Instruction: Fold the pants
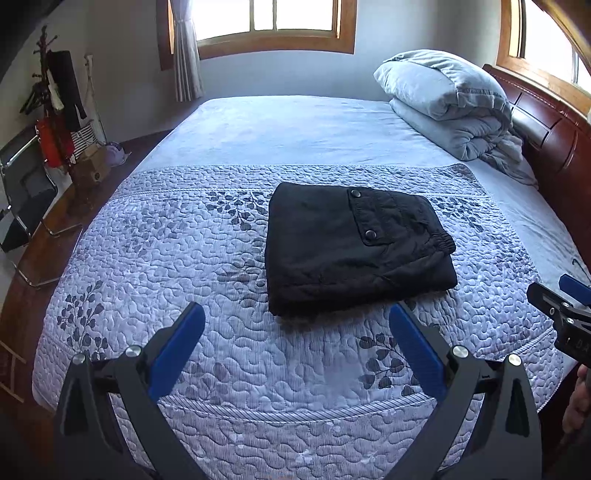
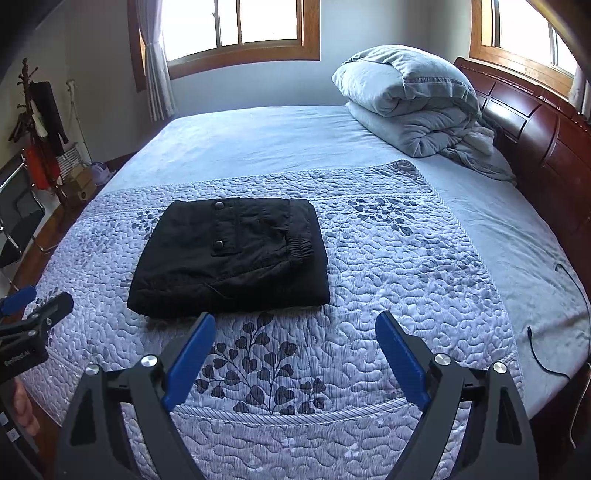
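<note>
Left gripper (image 1: 297, 314) and right gripper (image 2: 295, 323), matte black angular arms, ribbed blue pads inside the jaws, round silver screw heads, bare skin at frame edges

You're facing a wide bed (image 1: 295, 129) under a pale blue quilted leaf-print coverlet (image 1: 207, 258), with a dark red wooden headboard (image 1: 554, 136) on your right. Daylight floods through two wood-framed windows (image 1: 269, 22); a grey curtain (image 1: 186, 55) hangs beside one.
</note>
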Action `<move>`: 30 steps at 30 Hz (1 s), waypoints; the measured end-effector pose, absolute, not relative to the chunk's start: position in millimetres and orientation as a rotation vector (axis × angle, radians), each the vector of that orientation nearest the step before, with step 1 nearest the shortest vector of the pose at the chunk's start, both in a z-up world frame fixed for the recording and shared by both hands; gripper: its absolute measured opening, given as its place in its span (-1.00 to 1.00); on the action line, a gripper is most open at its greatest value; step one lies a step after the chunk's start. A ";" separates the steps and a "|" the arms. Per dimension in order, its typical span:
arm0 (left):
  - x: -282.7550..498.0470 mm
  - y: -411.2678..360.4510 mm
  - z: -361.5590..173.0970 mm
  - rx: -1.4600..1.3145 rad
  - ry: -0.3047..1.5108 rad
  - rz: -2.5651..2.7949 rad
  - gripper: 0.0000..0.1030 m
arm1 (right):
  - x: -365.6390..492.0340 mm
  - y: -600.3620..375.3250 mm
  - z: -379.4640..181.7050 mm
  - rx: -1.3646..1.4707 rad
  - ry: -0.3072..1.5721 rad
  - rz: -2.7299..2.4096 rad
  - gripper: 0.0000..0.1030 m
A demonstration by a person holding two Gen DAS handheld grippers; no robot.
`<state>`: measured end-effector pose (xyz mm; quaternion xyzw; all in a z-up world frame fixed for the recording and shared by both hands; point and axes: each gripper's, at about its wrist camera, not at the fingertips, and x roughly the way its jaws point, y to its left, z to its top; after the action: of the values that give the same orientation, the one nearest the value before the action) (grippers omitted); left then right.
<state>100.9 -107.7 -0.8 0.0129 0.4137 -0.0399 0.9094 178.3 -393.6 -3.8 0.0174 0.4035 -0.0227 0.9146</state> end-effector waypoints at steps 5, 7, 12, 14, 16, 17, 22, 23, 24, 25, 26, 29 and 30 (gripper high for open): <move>100.3 -110.0 -0.6 0.036 0.856 -0.084 0.94 | 178.7 -394.2 -4.4 0.041 0.834 -0.046 0.73; 99.5 -111.2 -0.1 0.042 0.854 -0.085 0.94 | 178.7 -394.5 -4.6 0.043 0.834 -0.046 0.73; 98.7 -112.2 1.2 0.049 0.848 -0.081 0.94 | 178.3 -394.6 -4.7 0.041 0.833 -0.044 0.73; 99.0 -112.1 1.2 0.050 0.849 -0.081 0.94 | 178.4 -394.4 -4.6 0.041 0.832 -0.045 0.73; 99.1 -111.8 1.3 0.051 0.851 -0.079 0.94 | 178.3 -394.6 -4.7 0.043 0.835 -0.045 0.73; 99.0 -111.4 1.3 0.051 0.851 -0.078 0.94 | 178.3 -394.6 -4.6 0.043 0.835 -0.044 0.73; 99.4 -111.0 0.8 0.048 0.855 -0.076 0.94 | 178.5 -394.4 -4.0 0.040 0.835 -0.045 0.73; 99.4 -111.0 0.6 0.049 0.855 -0.076 0.94 | 178.6 -394.4 -4.2 0.040 0.834 -0.045 0.73; 99.5 -111.3 0.5 0.051 0.854 -0.075 0.94 | 178.5 -394.4 -4.4 0.041 0.834 -0.044 0.73; 99.5 -111.7 0.3 0.054 0.854 -0.074 0.94 | 178.5 -394.3 -4.5 0.041 0.835 -0.044 0.73; 99.6 -111.9 0.3 0.056 0.854 -0.074 0.94 | 178.3 -394.2 -4.4 0.040 0.836 -0.045 0.73; 99.4 -111.8 0.0 0.056 0.856 -0.074 0.94 | 178.2 -394.2 -4.3 0.040 0.834 -0.044 0.73; 99.5 -111.5 0.0 0.056 0.856 -0.073 0.94 | 177.9 -394.1 -4.0 0.039 0.833 -0.044 0.73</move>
<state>99.5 -111.5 0.0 0.0272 0.4148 -0.0353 0.9088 177.9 -394.1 -4.0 0.0191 0.4046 -0.0212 0.9141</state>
